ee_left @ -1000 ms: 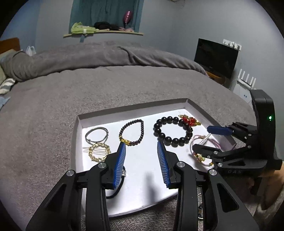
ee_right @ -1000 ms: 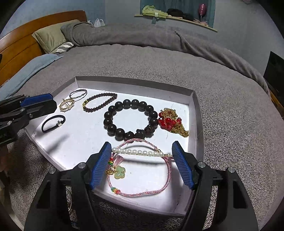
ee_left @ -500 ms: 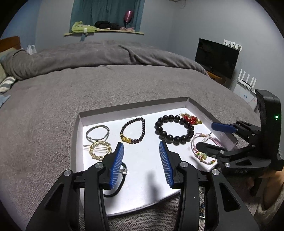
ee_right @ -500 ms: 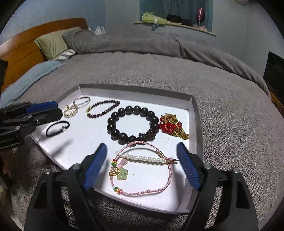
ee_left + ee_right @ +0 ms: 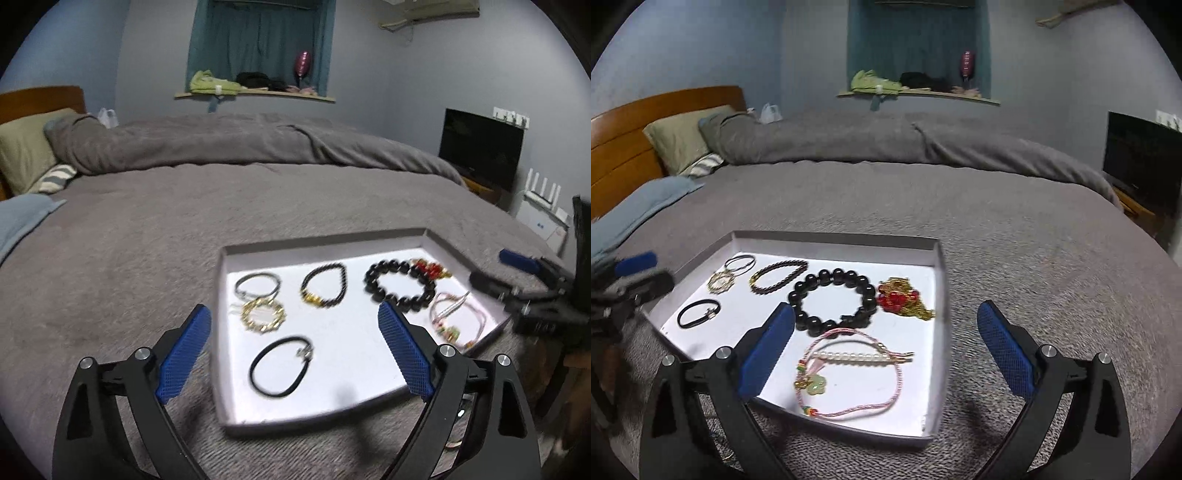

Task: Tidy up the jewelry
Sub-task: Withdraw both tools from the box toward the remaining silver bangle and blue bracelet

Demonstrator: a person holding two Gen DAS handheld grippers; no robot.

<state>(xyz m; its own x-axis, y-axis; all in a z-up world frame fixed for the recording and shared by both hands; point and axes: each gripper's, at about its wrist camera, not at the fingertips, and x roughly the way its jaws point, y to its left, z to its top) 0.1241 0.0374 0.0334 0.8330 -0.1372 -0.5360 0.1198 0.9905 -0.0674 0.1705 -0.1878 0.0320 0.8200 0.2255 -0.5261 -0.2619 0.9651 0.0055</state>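
Left gripper is opening, nothing between its jaws; just ahead lies the black hair tie, soft and light, best pinched across its band.

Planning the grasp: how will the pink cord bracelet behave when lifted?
The pink cord bracelet looks thin and lies in a loose loop, so it will probably go floppy. Its green charm would likely dangle. It seems light.
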